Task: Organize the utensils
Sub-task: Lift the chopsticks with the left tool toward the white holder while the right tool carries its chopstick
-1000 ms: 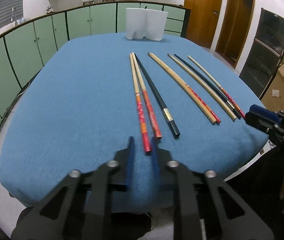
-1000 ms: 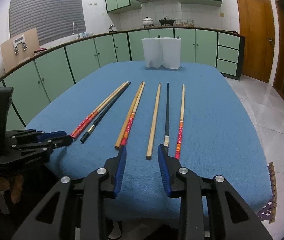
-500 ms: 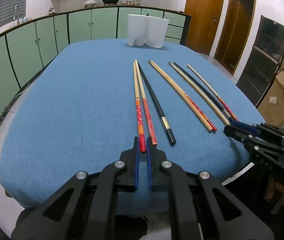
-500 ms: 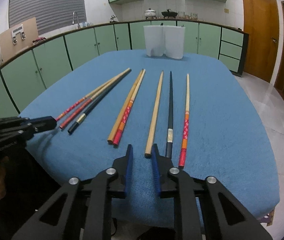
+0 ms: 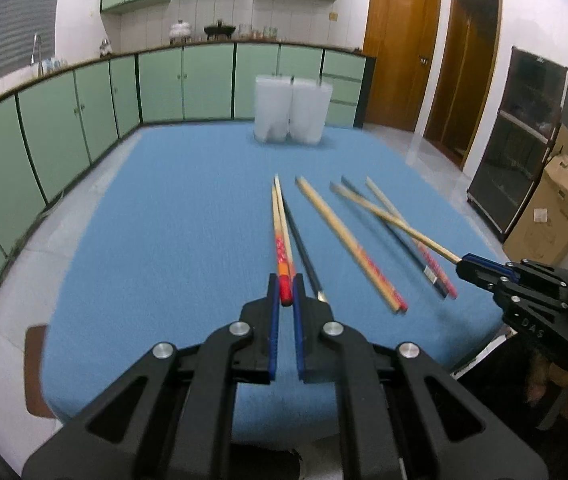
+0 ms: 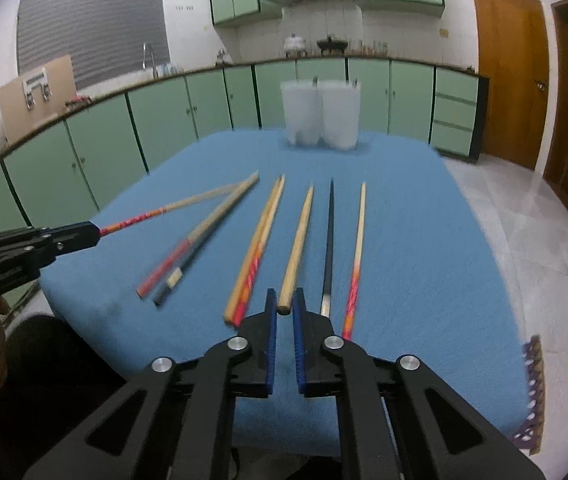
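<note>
Light, stiff, slippery sticks: left gripper (image 5: 286, 296) clamps the red-ended chopstick (image 5: 281, 240); right gripper (image 6: 283, 310) fingers are closing on the plain chopstick (image 6: 298, 248) by its butt, near the tabletop (image 6: 424, 280) front edge.

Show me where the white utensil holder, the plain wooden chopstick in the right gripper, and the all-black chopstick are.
white utensil holder (image 6: 321, 118), right wrist view, front wall.
plain wooden chopstick (image 6: 298, 248), right wrist view, mid shaft.
right gripper (image 6: 282, 312), right wrist view, between its fingertips.
all-black chopstick (image 6: 329, 240), right wrist view, mid shaft.
</note>
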